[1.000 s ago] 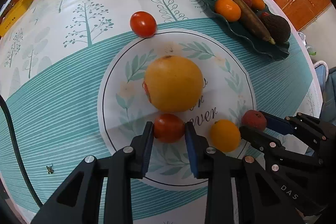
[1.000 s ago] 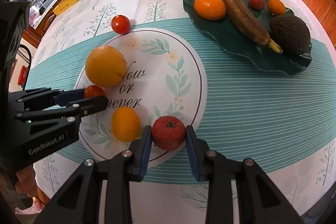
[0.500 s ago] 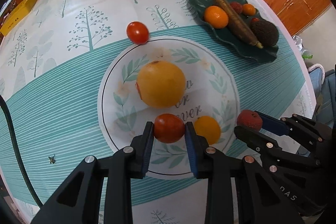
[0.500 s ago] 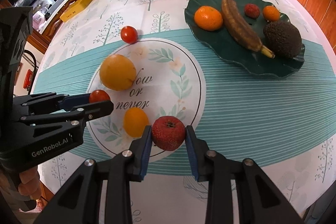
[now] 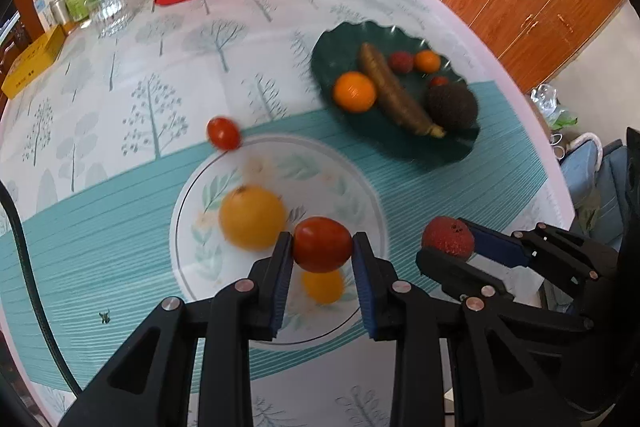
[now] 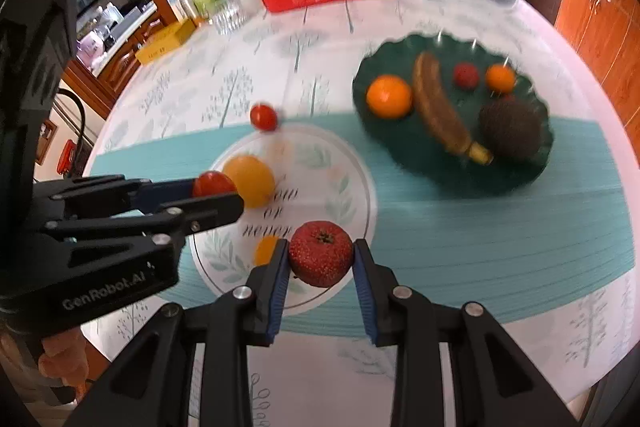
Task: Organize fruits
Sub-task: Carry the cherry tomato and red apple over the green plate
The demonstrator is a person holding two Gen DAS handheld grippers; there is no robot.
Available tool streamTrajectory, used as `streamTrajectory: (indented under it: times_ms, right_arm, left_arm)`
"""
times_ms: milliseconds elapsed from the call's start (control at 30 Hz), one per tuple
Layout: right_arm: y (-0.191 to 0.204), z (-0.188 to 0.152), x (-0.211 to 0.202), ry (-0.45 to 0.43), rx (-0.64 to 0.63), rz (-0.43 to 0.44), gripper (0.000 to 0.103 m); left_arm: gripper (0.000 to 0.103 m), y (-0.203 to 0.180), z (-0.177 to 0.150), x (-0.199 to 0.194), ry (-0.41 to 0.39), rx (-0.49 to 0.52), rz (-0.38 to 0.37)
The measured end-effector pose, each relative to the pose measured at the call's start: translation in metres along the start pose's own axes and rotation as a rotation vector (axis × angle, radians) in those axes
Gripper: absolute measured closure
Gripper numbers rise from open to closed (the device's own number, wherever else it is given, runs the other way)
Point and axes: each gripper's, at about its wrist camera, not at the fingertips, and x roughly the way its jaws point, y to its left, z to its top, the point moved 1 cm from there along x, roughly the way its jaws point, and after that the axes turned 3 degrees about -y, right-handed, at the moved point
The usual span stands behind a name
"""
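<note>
1. The small smooth red cherry tomato (image 5: pixel 322 244) sat clamped between the blue pads of the left claw (image 5: pixel 322 247), clear of the tabletop (image 5: pixel 120 99) and above the round white leaf-printed mat (image 5: pixel 360 195).
2. The bumpy red lychee-like fruit (image 6: pixel 321 253) was gripped the same way in the right claw (image 6: pixel 321 255), lifted near the mat's front edge.
3. Done well, I judged, both fruits would travel high and steady to the dark green scalloped plate (image 6: pixel 536 167), then be lowered into bare spots, the front of the plate looking barest, away from the brown banana (image 6: pixel 440 107) and dark avocado (image 6: pixel 510 129), so nothing rolled.
4. Both claws pointed steeply downward, side by side and close together; crossing paths looked the risk.
5. A large yellow-orange citrus (image 5: pixel 253 218), a small orange fruit (image 5: pixel 324 285) and another red tomato (image 5: pixel 224 133) remained off the plate.
</note>
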Motion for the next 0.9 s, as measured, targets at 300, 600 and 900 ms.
streamTrajectory:
  times_ms: [300,600,900]
  right_arm:
    - [-0.040,0.052,-0.047,-0.108,-0.021,-0.024,0.072]
    - [-0.088,0.120,-0.079,-0.211,-0.074,-0.049,0.071]
    - [-0.142,0.166,-0.062,-0.218,-0.083,-0.050,0.071]
  left_arm:
    - [0.075,-0.033,0.054,-0.016,-0.064,-0.006,0.018]
    - [0.075,-0.078,0.129,-0.029,-0.174,0.004,0.051]
    - [0.075,-0.104,0.184,0.000,-0.191,-0.068,0.075]
